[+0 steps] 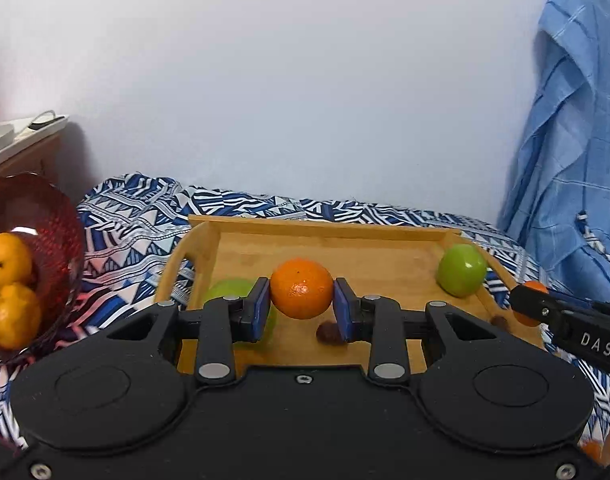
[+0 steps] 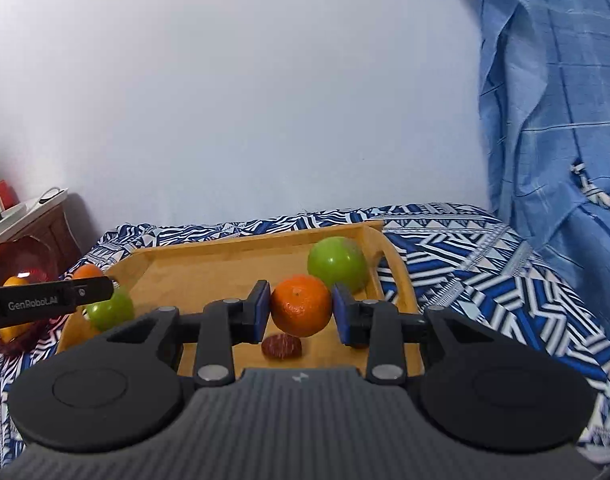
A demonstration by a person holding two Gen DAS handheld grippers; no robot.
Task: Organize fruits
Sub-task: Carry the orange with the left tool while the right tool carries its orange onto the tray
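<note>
Fruits are split between three places: at the far left, two yellow-orange citrus fruits (image 1: 9,292) sit in a red patterned glass bowl (image 1: 61,240) on the blue-and-white patterned bedspread (image 1: 137,216). Right of it, the left hand-held gripper (image 1: 301,306) clamps a round orange mandarin (image 1: 301,289) across its middle, above the light wooden tray (image 1: 325,226); a green apple (image 1: 461,270) lies in the tray's far right corner. The right hand-held gripper (image 2: 301,308) likewise pinches its own orange mandarin (image 2: 301,305) at the widest part. Each mandarin looks light, with soft, slightly slick peel, so a gentle squeeze on the equator should hold without bruising. The apples look firmer, heavier and glossier, likelier to slip.
</note>
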